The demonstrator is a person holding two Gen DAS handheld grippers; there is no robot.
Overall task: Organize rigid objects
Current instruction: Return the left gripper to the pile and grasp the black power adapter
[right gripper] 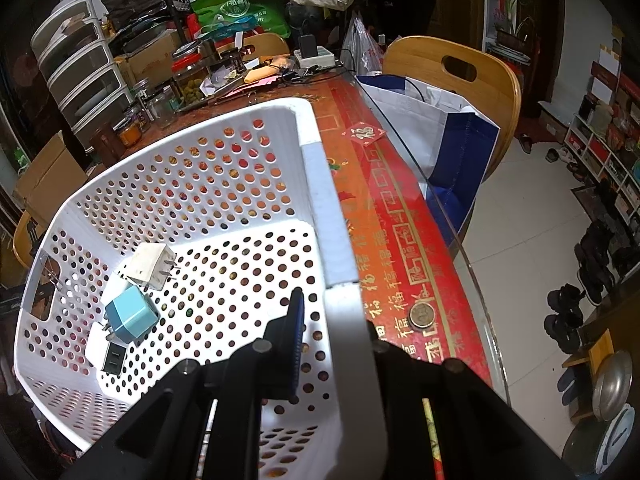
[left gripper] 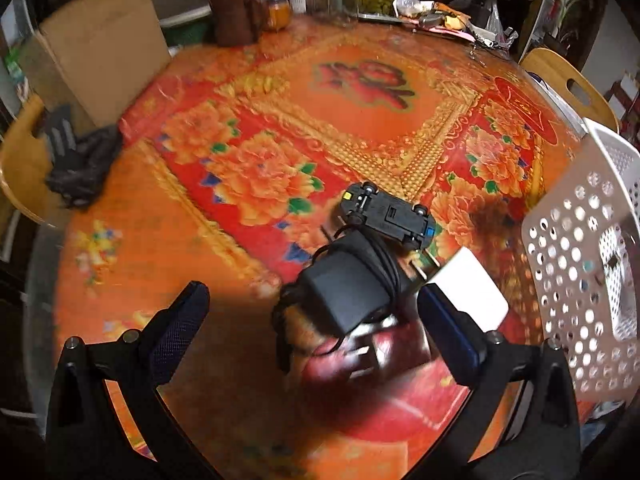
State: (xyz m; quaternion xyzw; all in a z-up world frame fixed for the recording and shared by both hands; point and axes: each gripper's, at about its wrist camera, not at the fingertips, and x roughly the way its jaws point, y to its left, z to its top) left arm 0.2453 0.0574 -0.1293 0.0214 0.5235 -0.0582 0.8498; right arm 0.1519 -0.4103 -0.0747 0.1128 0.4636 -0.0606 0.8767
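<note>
Black adapter (left gripper: pixel 348 284): cord-wrapped, lies between wide-open left gripper (left gripper: pixel 308 312) fingers; loose cord may snag toy car (left gripper: pixel 386 216).
Right gripper (right gripper: pixel 332 320): clamped on white basket (right gripper: pixel 320 184) rim at tabletop edge; could tip.

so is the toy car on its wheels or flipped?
Flipped. The toy car lies on the table with its black underside and wheels facing up, beside the black adapter.

Wooden chair (right gripper: pixel 460 76), white tiled floor (right gripper: pixel 528 248), cluttered shelves (right gripper: pixel 608 152), plastic drawers (right gripper: pixel 80 72)

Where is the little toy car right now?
In the left wrist view the toy car lies upside down on the flowered tablecloth, just beyond the black power adapter and left of the white basket.
</note>
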